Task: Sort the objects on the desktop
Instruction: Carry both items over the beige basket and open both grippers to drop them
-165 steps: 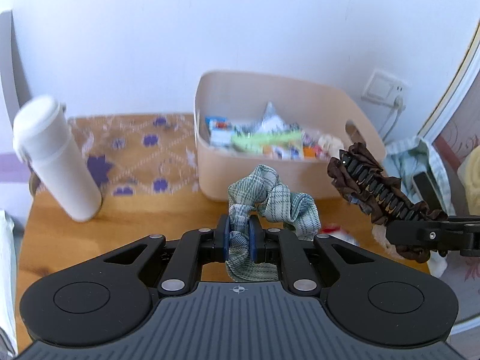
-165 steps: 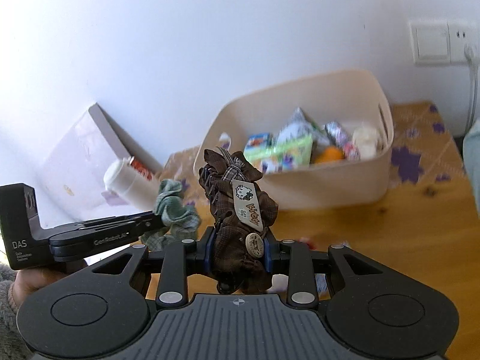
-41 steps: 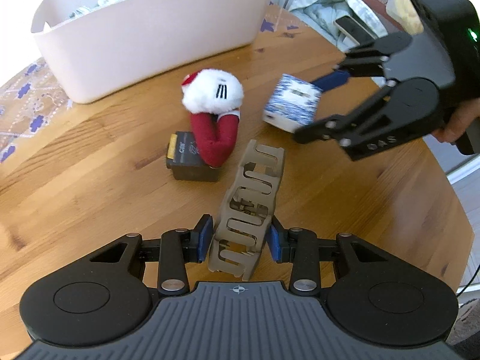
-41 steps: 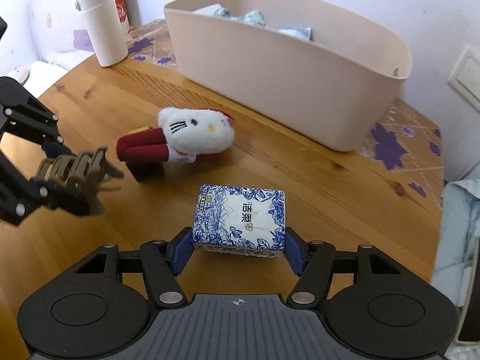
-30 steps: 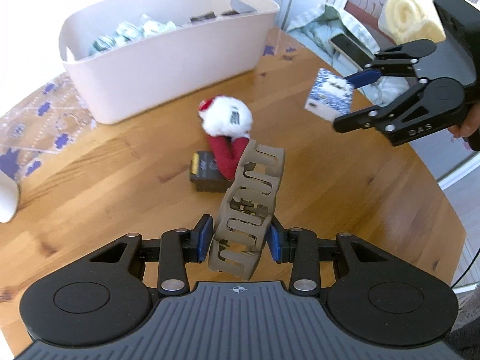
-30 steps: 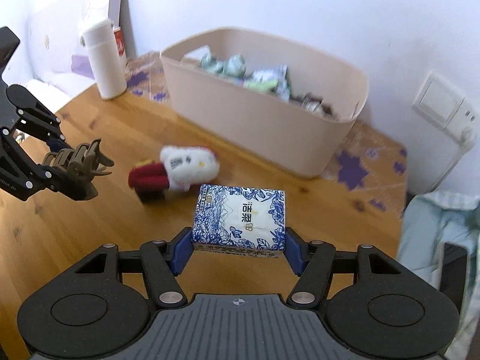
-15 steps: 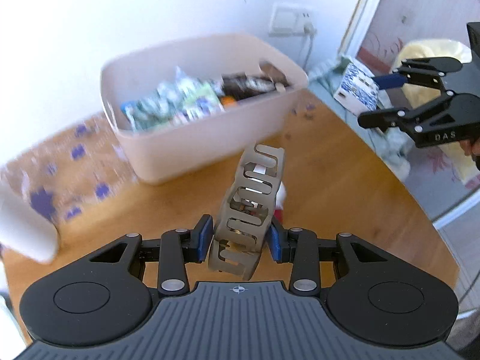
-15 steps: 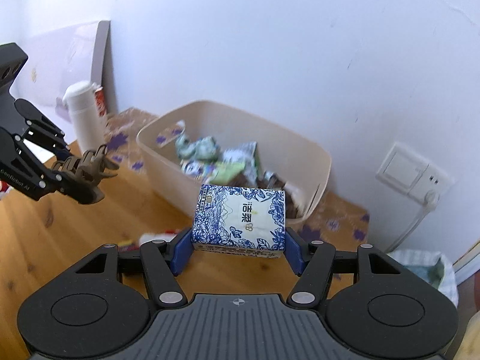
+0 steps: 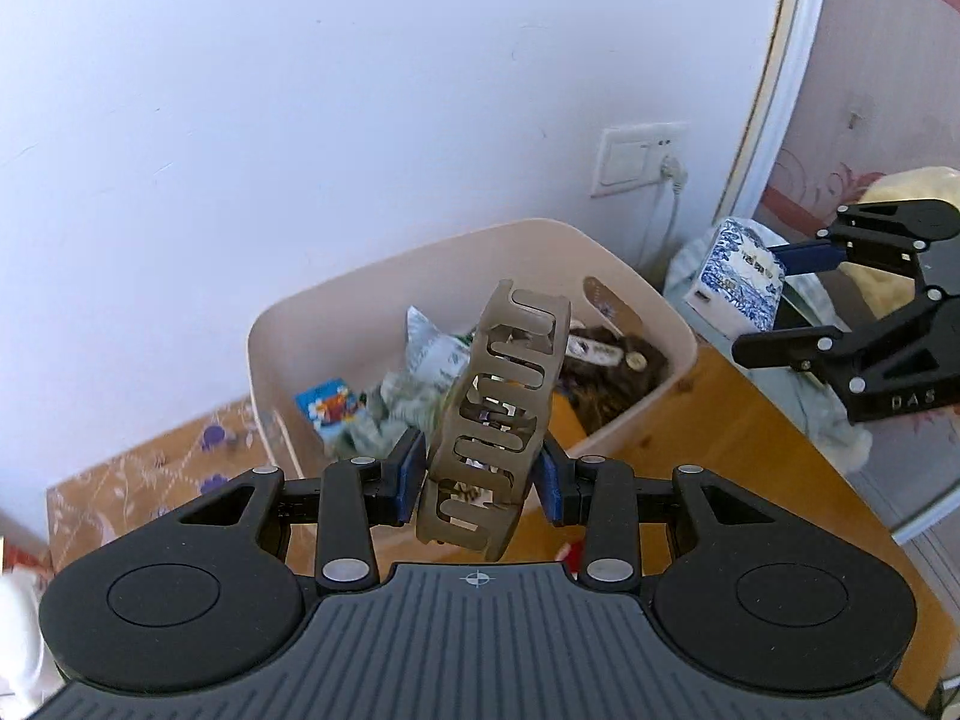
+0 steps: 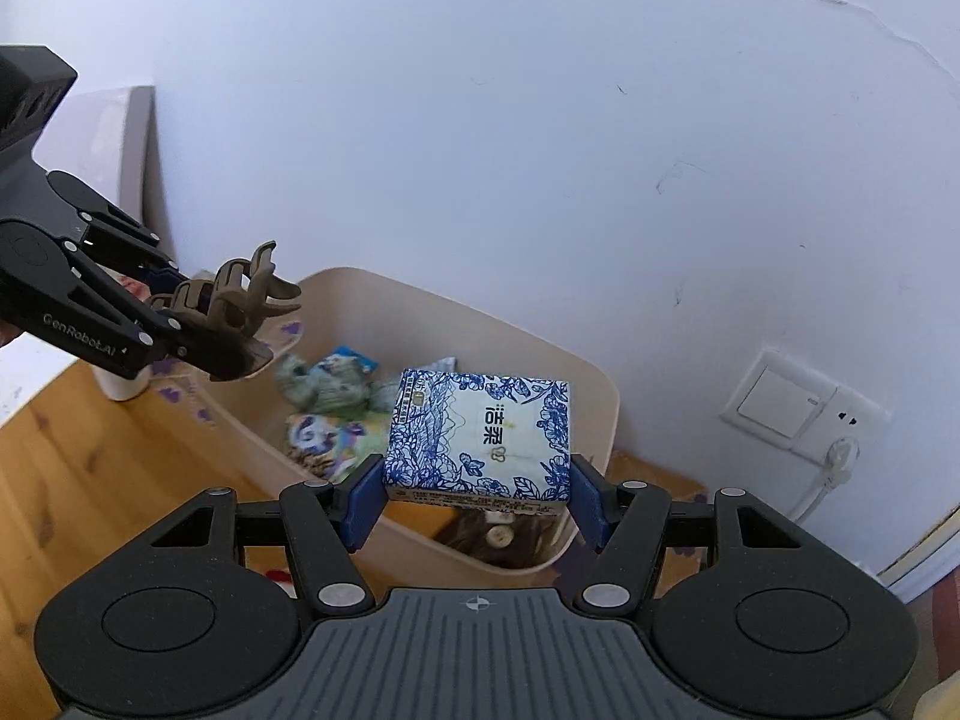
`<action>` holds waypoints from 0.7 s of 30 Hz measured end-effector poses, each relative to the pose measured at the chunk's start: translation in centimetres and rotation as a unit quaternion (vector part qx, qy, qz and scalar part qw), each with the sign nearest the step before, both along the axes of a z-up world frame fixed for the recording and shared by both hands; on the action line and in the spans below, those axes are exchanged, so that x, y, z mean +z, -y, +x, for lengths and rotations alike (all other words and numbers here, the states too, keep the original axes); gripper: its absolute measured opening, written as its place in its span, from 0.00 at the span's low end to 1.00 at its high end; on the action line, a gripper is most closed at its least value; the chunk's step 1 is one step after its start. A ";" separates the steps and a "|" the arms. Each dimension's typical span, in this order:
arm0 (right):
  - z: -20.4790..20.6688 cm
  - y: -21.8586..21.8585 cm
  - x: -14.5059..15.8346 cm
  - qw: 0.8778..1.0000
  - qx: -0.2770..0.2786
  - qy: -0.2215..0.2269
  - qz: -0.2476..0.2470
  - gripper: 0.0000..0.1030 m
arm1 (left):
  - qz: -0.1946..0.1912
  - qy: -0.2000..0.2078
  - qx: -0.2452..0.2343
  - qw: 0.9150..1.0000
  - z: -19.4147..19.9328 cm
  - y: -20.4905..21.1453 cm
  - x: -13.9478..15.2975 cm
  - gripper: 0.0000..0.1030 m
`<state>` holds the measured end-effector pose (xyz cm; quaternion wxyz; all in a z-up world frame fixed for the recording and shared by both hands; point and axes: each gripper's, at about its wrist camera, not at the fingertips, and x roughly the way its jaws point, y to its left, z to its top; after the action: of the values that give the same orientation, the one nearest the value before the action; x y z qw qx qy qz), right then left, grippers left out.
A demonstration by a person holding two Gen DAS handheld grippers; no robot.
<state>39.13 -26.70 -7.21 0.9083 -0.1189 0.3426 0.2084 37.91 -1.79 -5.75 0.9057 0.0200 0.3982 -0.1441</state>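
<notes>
My left gripper (image 9: 480,477) is shut on a taupe hair claw clip (image 9: 495,420) and holds it in the air in front of the beige bin (image 9: 288,324). The clip also shows in the right wrist view (image 10: 234,306), at the bin's left rim. My right gripper (image 10: 477,495) is shut on a blue-and-white tissue pack (image 10: 480,435) above the bin's near right part (image 10: 600,396). The pack also shows in the left wrist view (image 9: 738,285), right of the bin. The bin holds snack packets, a green scrunchie (image 10: 324,390) and a brown scrunchie (image 9: 612,372).
The bin stands on a wooden table (image 9: 720,456) against a white wall. A patterned mat (image 9: 150,474) lies left of it. A wall socket with a plug (image 10: 804,408) is at the right. A white bottle (image 10: 123,384) stands behind my left gripper.
Both grippers have risen and moved toward the bin with their loads. The tissue pack now hangs over the bin's right part; the claw clip is nearer the bin's left rim.
</notes>
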 end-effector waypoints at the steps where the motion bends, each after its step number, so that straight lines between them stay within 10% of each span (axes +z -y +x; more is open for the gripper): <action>1: 0.6 -0.1 -0.3 1.000 -0.007 0.001 -0.003 0.58 | 0.002 -0.001 0.004 1.000 0.7 0.2 -0.2 0.38; 21: 7.5 -2.3 -7.3 0.995 -0.070 -0.073 -0.022 0.62 | 0.028 -0.097 0.114 0.988 8.1 1.7 -7.0 0.38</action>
<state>46.68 -24.45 -14.52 0.8905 -0.0988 0.4199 0.1451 46.00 -3.47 -12.71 0.8722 -0.0140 0.4880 -0.0296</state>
